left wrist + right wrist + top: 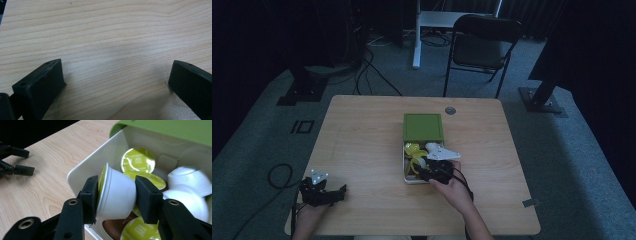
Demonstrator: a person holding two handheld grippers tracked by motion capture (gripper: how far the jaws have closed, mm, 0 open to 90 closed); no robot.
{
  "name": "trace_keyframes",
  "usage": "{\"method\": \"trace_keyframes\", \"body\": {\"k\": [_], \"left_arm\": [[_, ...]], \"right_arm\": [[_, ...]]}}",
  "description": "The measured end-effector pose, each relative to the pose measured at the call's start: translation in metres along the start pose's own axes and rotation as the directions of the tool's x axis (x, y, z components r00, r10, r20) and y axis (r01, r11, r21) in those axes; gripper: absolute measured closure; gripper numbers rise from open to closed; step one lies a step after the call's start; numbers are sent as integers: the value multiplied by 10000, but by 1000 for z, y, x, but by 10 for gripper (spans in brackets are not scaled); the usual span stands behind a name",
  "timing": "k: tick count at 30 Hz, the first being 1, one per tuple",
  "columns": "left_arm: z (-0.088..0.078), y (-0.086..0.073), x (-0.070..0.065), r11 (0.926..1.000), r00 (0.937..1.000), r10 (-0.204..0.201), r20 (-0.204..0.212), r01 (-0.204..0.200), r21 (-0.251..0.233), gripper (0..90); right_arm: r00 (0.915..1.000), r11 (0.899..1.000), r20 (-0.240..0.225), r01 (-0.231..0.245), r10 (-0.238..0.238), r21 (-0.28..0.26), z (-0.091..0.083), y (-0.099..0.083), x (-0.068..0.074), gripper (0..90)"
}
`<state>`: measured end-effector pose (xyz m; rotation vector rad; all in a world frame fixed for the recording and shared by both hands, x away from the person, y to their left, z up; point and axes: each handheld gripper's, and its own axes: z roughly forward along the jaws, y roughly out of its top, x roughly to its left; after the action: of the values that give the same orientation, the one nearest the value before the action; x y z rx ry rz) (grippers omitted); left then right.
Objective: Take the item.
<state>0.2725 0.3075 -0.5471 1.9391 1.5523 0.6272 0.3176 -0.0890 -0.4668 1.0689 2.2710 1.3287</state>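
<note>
A white box (404, 166) with its green lid (423, 127) swung back sits mid-table and holds several coffee capsules (138, 160), some showing yellow-green foil and some their white cups. My right gripper (117, 195) is shut on one white capsule (118, 188) with a yellow-green foil top. It holds the capsule tilted on its side, just above the box's near corner. In the high view the right gripper (426, 173) is over the box's near end. The left gripper (343, 191) rests near the table's front left edge. Its jaws stand wide open over bare wood (115, 80).
The wooden table (362, 140) has a round cable grommet (450, 110) behind the box. A black folding chair (484, 45) stands beyond the far edge. Cables lie on the floor to the left. The left gripper (26, 161) shows far off on the wood.
</note>
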Motion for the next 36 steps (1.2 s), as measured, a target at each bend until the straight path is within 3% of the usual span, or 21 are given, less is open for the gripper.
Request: {"method": "trace_keyframes", "body": {"k": [20,36], "left_arm": [[0,0,0,10000,10000,12,-5,-12,11,3],[0,0,0,10000,10000,9,-4,-9,9,4]], "right_arm": [[9983,9955,552,-142,194,-938,-35,19,-26,554],[9863,9851,1493,-445,697,-1658,-58,19,-59,554]]}}
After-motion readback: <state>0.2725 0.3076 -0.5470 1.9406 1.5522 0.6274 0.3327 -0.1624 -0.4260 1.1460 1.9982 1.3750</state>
